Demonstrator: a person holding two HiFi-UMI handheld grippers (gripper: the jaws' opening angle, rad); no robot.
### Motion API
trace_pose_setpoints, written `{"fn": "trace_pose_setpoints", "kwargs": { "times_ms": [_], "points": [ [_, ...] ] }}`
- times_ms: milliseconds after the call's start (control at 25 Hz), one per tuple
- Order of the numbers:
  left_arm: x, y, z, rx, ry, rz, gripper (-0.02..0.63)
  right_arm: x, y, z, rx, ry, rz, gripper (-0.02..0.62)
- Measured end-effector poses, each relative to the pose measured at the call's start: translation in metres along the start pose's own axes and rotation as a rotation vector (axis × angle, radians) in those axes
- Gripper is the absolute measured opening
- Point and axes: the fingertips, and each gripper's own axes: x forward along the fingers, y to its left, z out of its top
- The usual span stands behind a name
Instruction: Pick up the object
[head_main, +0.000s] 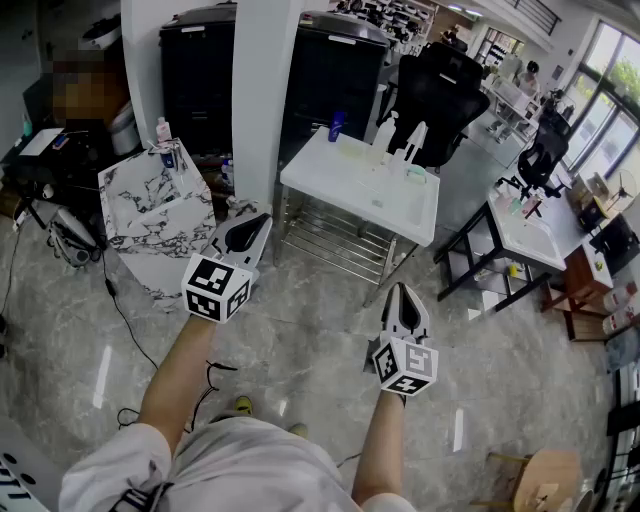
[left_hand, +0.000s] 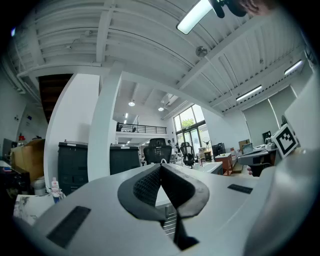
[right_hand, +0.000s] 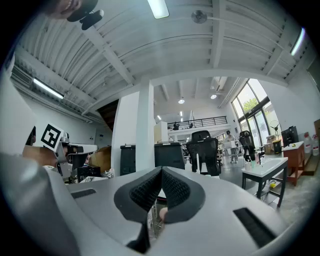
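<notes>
We see a white surface (head_main: 405, 208), black-veined white marble block (head_main: 150, 205), grey veined floor (head_main: 300, 330), black chair (head_main: 440, 95), black-and-white cubes on our left tool (head_main: 246, 236) and right tool (head_main: 403, 303)

Both the left gripper (head_main: 262, 218) and right gripper (head_main: 400, 288): pale grey shells, black ribbed pads (left_hand: 145, 187), black-and-white marker cubes (head_main: 217, 287). Person's in a white tee (head_main: 105, 470).

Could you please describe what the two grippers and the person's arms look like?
Both the left gripper and right gripper have light grey, tapering bodies with black textured pads, and each carries a white cube of black square markers. The forearms are bare below short, light sleeves.
</notes>
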Motion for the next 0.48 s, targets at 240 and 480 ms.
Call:
{"fn": "trace_pose_setpoints", "kwargs": {
  "times_ms": [240, 480],
  "points": [
    [0.0017, 0.0029, -0.0022, -0.006, -0.004, 0.0, 0.011, -0.001, -0.005, -0.0036, 0.0, -0.007, -0.019, 0.006],
    [0.001, 0.0029, -0.001, 0.01, -0.002, 0.003, 0.011, -0.0023, -0.007, -0.0034, 0.001, 0.0, -0.032, 0.006]
  ]
}}
